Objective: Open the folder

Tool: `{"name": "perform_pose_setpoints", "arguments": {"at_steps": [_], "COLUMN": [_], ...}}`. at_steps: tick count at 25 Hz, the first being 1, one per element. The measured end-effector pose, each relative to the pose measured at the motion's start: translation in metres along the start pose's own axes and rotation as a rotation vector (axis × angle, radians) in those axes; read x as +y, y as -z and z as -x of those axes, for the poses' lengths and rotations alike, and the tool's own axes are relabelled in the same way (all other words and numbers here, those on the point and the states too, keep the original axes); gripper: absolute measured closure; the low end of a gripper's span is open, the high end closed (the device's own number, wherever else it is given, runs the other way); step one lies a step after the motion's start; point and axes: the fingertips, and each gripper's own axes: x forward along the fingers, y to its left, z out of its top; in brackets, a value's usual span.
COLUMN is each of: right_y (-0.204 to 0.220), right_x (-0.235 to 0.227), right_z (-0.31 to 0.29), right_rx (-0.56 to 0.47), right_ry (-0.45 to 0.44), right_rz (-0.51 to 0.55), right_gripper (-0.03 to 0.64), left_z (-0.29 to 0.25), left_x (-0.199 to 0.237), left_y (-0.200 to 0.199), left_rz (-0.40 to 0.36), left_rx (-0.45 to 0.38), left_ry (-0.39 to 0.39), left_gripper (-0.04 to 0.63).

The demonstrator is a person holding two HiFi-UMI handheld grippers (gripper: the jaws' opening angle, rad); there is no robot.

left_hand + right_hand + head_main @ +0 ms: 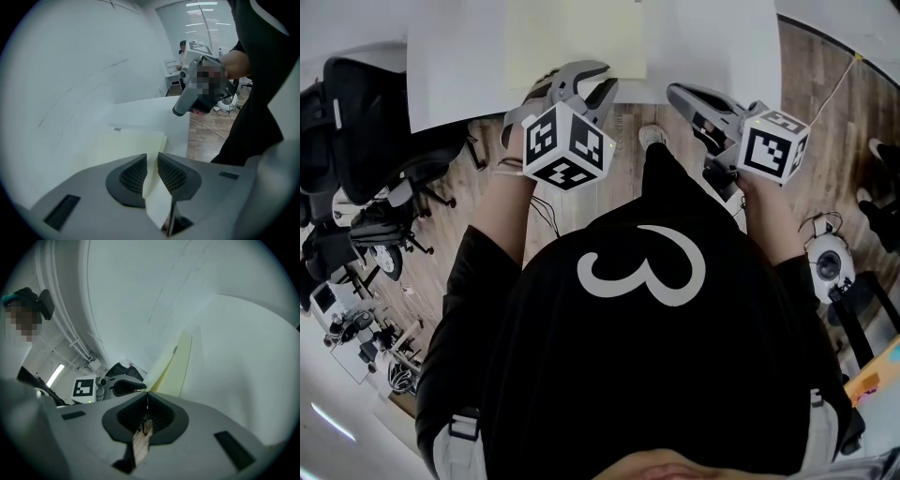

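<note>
A pale yellow folder (572, 37) lies flat on the white table (450, 66), its near edge close to the table's front edge. My left gripper (602, 82) points down at that near edge. In the left gripper view the folder's cover (126, 143) is bent up at its corner, and a strip of it stands in the narrow gap between the left gripper's (152, 157) pads, which are not pressed together. My right gripper (677, 93) hovers off the table's front edge, right of the folder, shut and empty. In the right gripper view (147, 394) the folder (180, 366) lies ahead.
A black office chair (366, 103) stands at the table's left. Below the front edge are wooden floor (825, 103), a cable (839, 84) and the person's shoe (652, 136). Small equipment sits on the floor at the right (830, 262).
</note>
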Motion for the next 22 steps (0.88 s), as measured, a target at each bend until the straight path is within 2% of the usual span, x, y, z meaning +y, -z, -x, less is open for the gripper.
{"name": "perform_pose_setpoints", "arguments": {"at_steps": [7,22], "right_y": [0.004,-0.007], "right_x": [-0.004,-0.002], "right_z": [-0.018,-0.055], "right_rx": [0.062,0.151], "right_ry": [0.037,0.098], "right_rz": [0.102,0.357], "right_gripper": [0.592,0.594], "left_z": [0.003,0.013], "left_x": [-0.001,0.001], "left_y": [-0.004,-0.008], "left_rz": [-0.041,-0.064], "left_rx": [-0.001,0.005], "left_ry": [-0.036,-0.069], "left_gripper": [0.543,0.565]}}
